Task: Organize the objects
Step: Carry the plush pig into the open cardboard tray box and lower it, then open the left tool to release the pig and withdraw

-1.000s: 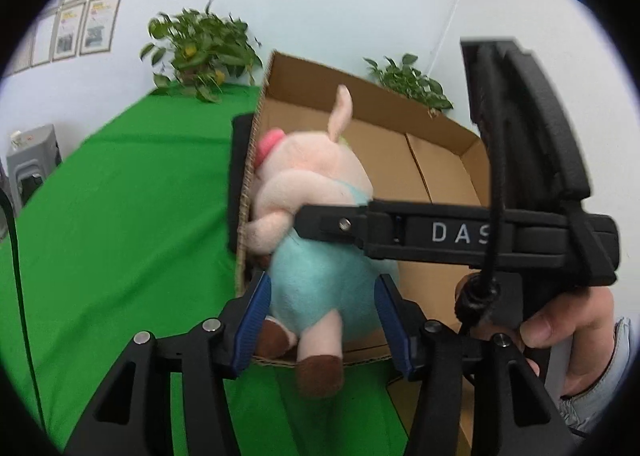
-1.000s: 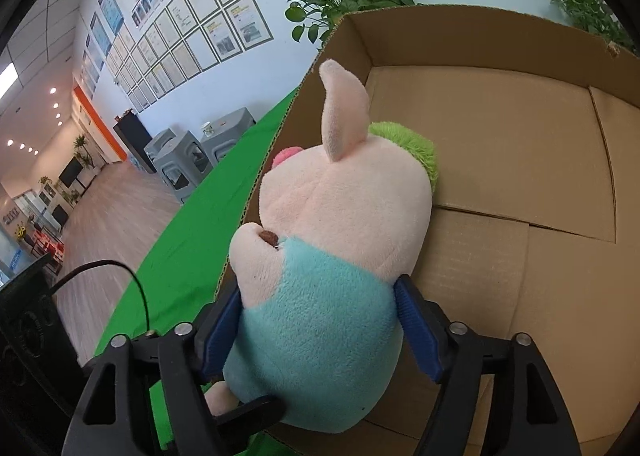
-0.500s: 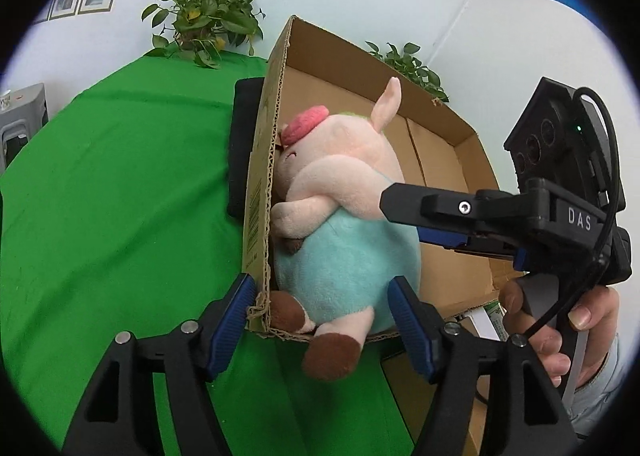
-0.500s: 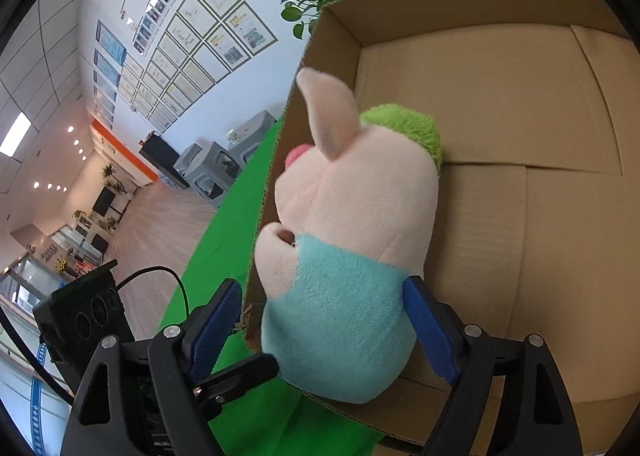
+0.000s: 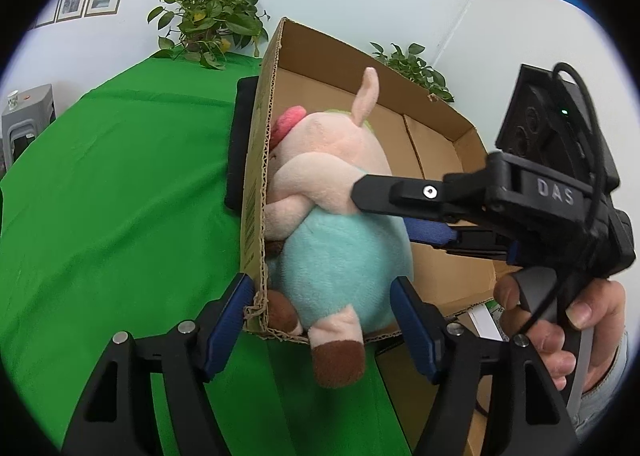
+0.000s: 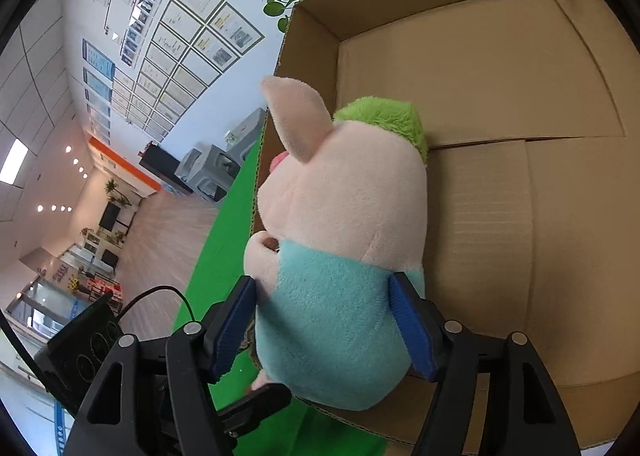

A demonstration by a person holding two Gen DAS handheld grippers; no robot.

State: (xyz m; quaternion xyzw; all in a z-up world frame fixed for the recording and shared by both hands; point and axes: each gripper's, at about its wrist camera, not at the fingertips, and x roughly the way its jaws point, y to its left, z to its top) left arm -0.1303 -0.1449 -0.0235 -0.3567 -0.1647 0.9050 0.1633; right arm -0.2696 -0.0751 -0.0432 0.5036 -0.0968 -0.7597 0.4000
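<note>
A plush pig (image 5: 332, 216) with a pink head, green hair tuft and light blue body lies in the near left corner of an open cardboard box (image 5: 436, 144), one foot hanging over the front wall. My right gripper (image 6: 326, 320) is shut on the pig's blue body (image 6: 336, 320), reaching in from the right in the left wrist view (image 5: 400, 196). My left gripper (image 5: 322, 320) is open just in front of the box, its fingers either side of the pig's lower body without pressing it.
The box (image 6: 520, 176) stands on a green-covered table (image 5: 120, 196). A black object (image 5: 239, 144) lies against the box's left wall. Potted plants (image 5: 208, 32) stand at the table's back edge by the white wall. A small printed carton (image 5: 486, 318) lies beside the box's front right.
The right gripper has carried the pig lower and deeper into the box's near left corner. The left gripper has opened wider and drawn back; its fingers no longer press the pig.
</note>
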